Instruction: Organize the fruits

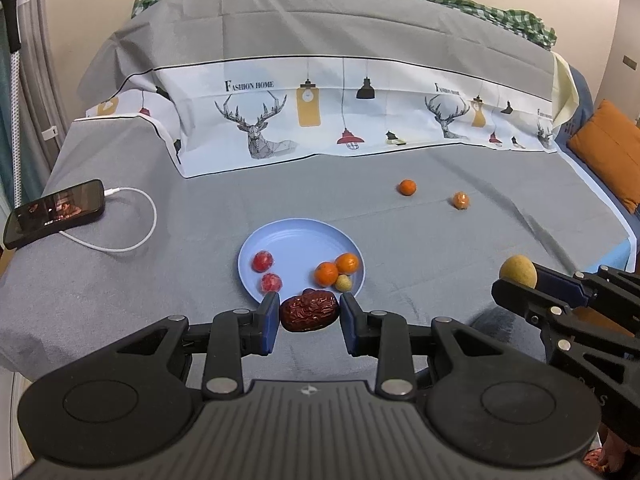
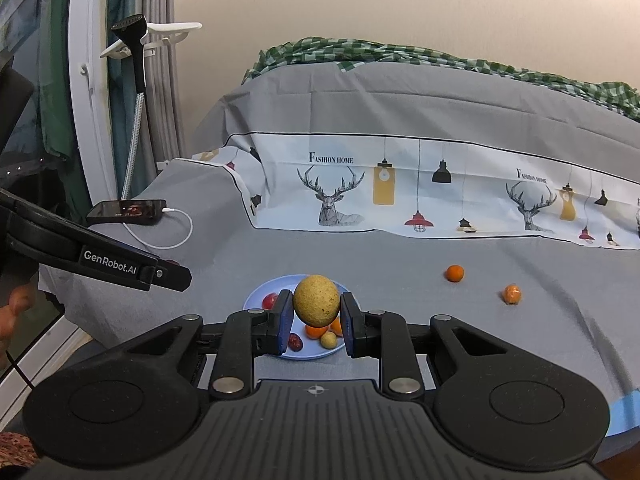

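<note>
Gripping a wrinkled dark red date (image 1: 308,313), the left claw (image 1: 308,316) is clenched on it, both blue pads pressed against its ends. The date hangs just over the near rim of the blue plate (image 1: 296,236), which rests on the grey sheet (image 1: 420,240) of the bed.

The right claw (image 2: 315,312) is clenched on a yellow-green round fruit (image 2: 316,301), held above the plate between its two blue pads. In the left wrist view the same fruit shows at the tip of the right claw, to the right of the plate and clear of the sheet.

Contents of the plate: two red fruits (image 1: 262,261) on the left side, two oranges (image 1: 326,273) touching each other on the right side, and a small yellow fruit (image 1: 343,283) just in front of them. A second date (image 2: 295,341) lies near the plate's front edge in the right wrist view.

Off the plate: one orange (image 1: 407,187) and one paler orange fruit (image 1: 461,200) lie apart on the sheet, well beyond the plate to its right.

Other items: a phone (image 1: 54,213) with a lit screen lies at the left edge of the bed, a white cable (image 1: 148,216) plugged into it. A printed cloth with deer and lamps (image 1: 320,112) is draped across the far side.
</note>
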The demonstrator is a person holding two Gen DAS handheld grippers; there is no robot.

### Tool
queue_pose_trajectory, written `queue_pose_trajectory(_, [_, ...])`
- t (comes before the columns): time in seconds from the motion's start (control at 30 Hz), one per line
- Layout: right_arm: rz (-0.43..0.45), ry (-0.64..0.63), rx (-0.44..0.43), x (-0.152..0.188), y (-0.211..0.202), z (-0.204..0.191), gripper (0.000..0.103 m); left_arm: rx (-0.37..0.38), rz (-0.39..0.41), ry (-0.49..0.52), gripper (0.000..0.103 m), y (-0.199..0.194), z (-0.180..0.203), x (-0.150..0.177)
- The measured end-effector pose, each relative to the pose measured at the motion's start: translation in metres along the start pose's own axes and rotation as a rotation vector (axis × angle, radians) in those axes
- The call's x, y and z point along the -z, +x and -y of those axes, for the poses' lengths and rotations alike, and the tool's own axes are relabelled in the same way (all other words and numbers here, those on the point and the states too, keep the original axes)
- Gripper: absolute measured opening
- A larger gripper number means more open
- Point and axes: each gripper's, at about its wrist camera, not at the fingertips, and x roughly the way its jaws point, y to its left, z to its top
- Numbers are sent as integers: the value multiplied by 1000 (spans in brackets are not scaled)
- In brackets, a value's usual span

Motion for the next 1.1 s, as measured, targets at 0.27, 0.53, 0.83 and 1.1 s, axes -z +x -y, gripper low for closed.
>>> queue_pose_trajectory(0.27, [5, -9, -2, 0, 9, 1, 26, -23, -4, -19, 36, 14, -10, -7])
queue_pose_trajectory(0.53, [-23, -13, -8, -2, 32, -1, 26, -20, 6, -51, 36, 27, -21, -20])
queue_pose_trajectory(0.83, [-83, 0, -36, -7, 74, -5, 26, -19, -7, -79, 36, 57, -33, -34])
queue_pose_trajectory(1.1, [-139, 25, -60, -11, 129, -8, 26, -35, -49, -104, 36, 102, -46, -47])
